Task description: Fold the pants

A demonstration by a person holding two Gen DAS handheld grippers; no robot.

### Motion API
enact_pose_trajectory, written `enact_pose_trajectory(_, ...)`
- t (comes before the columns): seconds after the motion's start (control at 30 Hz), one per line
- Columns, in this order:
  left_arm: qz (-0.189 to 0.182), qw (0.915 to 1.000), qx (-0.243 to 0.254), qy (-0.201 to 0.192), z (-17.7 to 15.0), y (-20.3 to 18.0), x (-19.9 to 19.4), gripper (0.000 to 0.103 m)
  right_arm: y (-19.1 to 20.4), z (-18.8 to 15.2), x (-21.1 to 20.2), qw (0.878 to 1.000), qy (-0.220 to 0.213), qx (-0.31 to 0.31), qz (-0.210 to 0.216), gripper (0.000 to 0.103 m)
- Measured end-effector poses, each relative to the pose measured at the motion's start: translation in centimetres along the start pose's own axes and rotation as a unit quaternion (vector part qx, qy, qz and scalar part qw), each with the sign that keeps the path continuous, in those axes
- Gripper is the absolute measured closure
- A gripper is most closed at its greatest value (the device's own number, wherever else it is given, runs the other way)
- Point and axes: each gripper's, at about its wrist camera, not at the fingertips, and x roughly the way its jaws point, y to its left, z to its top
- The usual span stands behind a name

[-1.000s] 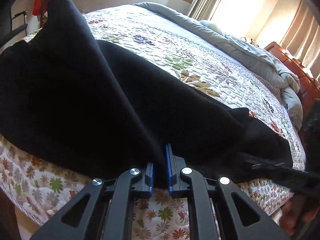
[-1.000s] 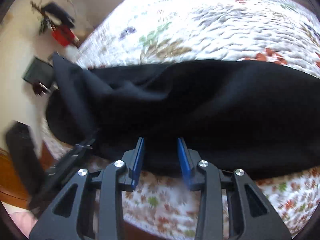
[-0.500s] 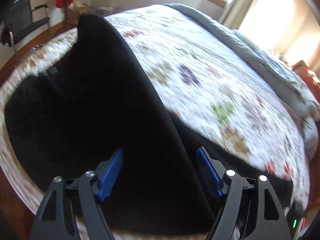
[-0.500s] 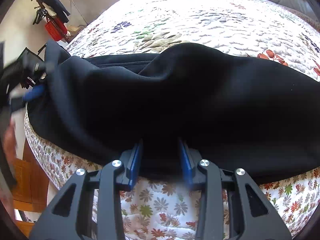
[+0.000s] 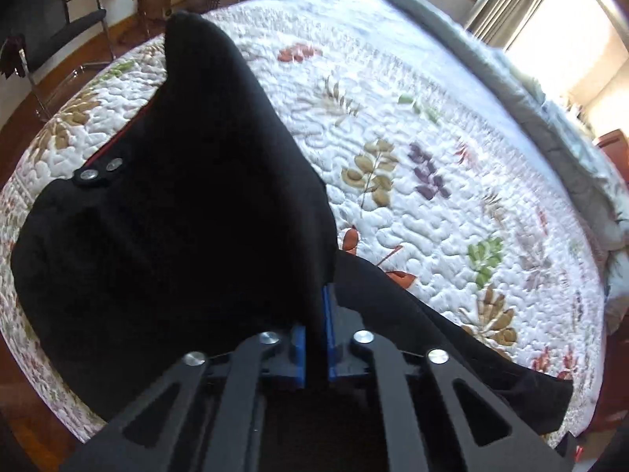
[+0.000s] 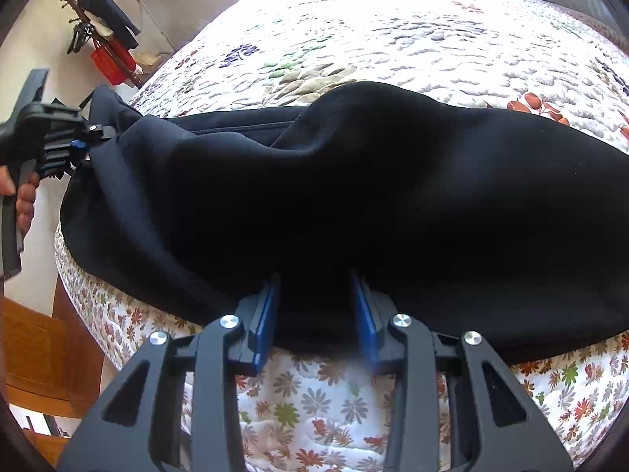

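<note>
Black pants (image 5: 165, 244) lie along the near edge of a bed with a floral quilt (image 5: 432, 165). Their waist end with two metal snaps (image 5: 98, 170) is at the left. My left gripper (image 5: 313, 330) is shut on a raised fold of the pants near the waist. In the right wrist view the pants (image 6: 393, 188) stretch across the bed edge, bunched in the middle. My right gripper (image 6: 314, 306) holds the pants' near edge between its blue pads, jaws partly apart on thick cloth. The left gripper (image 6: 74, 145) shows there at the far left.
A grey duvet (image 5: 550, 118) lies bunched along the bed's far side. A black chair (image 5: 67, 27) stands on the wooden floor beyond the bed's left corner. A coat rack (image 6: 106, 39) stands by the wall. A wooden cabinet (image 6: 35, 354) is by the bed.
My left gripper let go of the pants' edge, opened wide, moved toward the waist and has closed on a fold there. My right gripper has kept its hold on the near edge.
</note>
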Motion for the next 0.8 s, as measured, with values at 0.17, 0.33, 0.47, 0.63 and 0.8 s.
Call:
enact_pose_trajectory(0.17, -0.024, 0.9918, -0.008, -0.126, -5.4, 2.1, -5.8, 0.097, -0.6, 0.2, -0.1, 1.0, 0.003, 0.017, 0.018, 0.067)
enact_pose_trajectory(0.33, -0.012, 0.9853, -0.042, -0.165, -12.9, 5.4, -5.9, 0.096, -0.9, 0.2, -0.1, 0.999, 0.002, 0.028, 0.028, 0.067)
enact_pose_trajectory(0.47, -0.04, 0.9887, -0.073, -0.125, -14.6, 8.2, -3.4, 0.09, -0.9, 0.3, -0.1, 0.999, 0.004, 0.032, 0.03, 0.067)
enact_pose_trajectory(0.63, -0.068, 0.9809, -0.123, -0.134, -12.6, 11.2, -4.3, 0.028, -0.8, 0.3, -0.2, 0.999, 0.004, 0.03, 0.027, 0.067)
enact_pose_trajectory(0.8, -0.082, 0.9778, -0.154, -0.116, -9.6, 14.1, -3.7, 0.027, -0.4, 0.3, -0.1, 0.999, 0.004, 0.025, 0.021, 0.067)
